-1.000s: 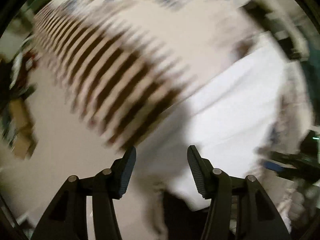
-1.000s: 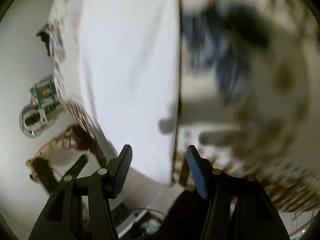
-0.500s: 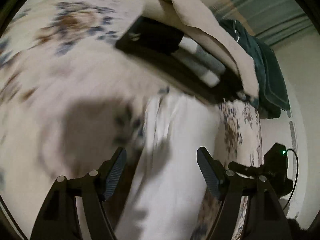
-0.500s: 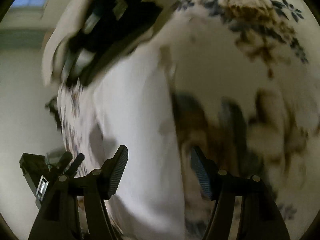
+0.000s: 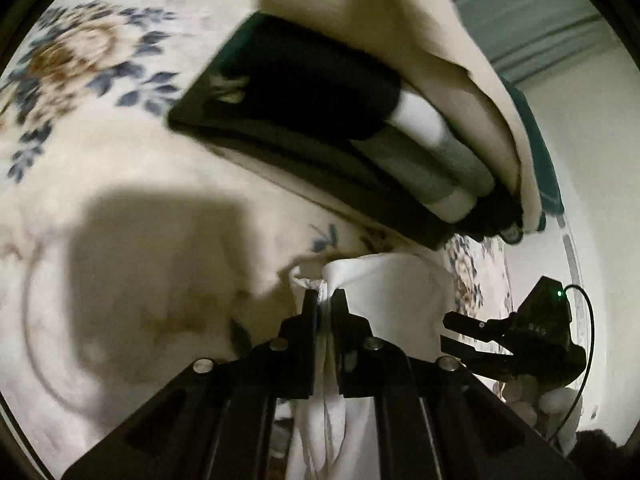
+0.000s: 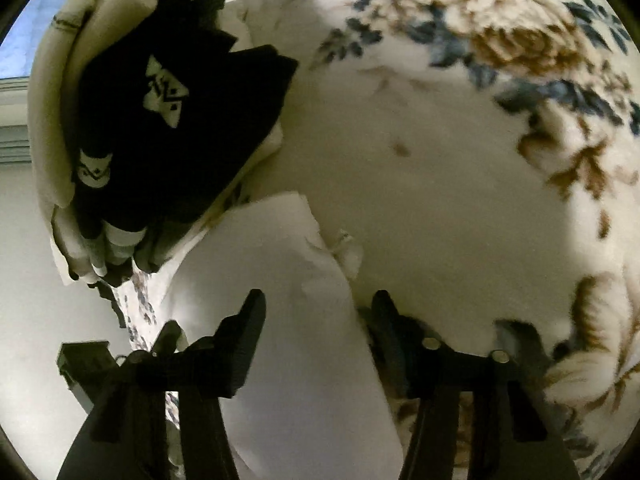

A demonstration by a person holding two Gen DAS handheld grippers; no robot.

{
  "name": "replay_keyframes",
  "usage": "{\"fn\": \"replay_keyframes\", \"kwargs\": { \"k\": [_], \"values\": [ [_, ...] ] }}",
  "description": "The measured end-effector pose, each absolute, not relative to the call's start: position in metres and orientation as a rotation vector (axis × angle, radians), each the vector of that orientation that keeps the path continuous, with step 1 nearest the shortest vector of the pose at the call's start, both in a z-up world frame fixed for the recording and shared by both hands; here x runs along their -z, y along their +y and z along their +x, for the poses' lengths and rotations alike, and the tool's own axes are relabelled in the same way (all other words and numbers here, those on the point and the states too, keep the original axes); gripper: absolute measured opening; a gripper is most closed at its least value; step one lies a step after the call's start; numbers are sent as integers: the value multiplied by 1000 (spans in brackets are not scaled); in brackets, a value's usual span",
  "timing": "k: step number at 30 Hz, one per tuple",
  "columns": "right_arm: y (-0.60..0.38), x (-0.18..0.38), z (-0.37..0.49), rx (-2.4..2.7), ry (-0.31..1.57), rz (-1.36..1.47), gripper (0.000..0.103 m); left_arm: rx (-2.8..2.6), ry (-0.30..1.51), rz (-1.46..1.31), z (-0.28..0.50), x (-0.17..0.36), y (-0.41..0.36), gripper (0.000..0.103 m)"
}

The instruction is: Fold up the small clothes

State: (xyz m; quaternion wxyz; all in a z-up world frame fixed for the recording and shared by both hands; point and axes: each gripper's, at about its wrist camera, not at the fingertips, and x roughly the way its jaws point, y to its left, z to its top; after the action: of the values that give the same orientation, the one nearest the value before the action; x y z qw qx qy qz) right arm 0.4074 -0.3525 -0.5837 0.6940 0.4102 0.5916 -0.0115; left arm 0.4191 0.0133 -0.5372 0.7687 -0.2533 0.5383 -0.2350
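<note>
A white garment [image 5: 394, 304] lies on a flowered cream blanket [image 5: 120, 208]. My left gripper [image 5: 325, 300] is shut on the garment's near corner, with cloth bunched between the fingers. In the right wrist view the same white garment [image 6: 296, 320] lies flat on the blanket [image 6: 440, 160]. My right gripper [image 6: 316, 300] is open, its fingers straddling the garment's edge just above the cloth. The right gripper also shows in the left wrist view [image 5: 456, 330] at the right.
A pile of folded dark, grey and white clothes [image 5: 320, 120] lies just beyond the garment, under a beige cloth [image 5: 420, 32]. It shows in the right wrist view as a black pile with white logos [image 6: 172, 128]. The bed's edge [image 6: 140, 312] and white floor are left.
My left gripper has closed on the white garment's corner; it was open half a second ago. Both grippers have come down close to the garment. The right stays open.
</note>
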Motion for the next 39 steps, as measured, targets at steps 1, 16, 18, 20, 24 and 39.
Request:
{"fn": "replay_keyframes", "kwargs": {
  "k": [1,16,18,20,24,39],
  "values": [
    [-345,586,412,36,1323,901,32,510,1177,-574,418,541,18,5],
    [-350,610,429,-64,1268,1038,72,570,1231,-729,452,564,44,60],
    [-339,622,440,-126,1312,1015,72,619,1249,-719,460,571,35,60],
    [-330,629,449,-170,1336,988,72,669,1267,-677,468,572,18,60],
    [-324,632,459,-253,1321,1027,72,725,1297,-612,479,574,-5,60],
    [-277,606,462,-342,1236,919,3,746,1202,-441,459,525,-3,9]
  ]
}}
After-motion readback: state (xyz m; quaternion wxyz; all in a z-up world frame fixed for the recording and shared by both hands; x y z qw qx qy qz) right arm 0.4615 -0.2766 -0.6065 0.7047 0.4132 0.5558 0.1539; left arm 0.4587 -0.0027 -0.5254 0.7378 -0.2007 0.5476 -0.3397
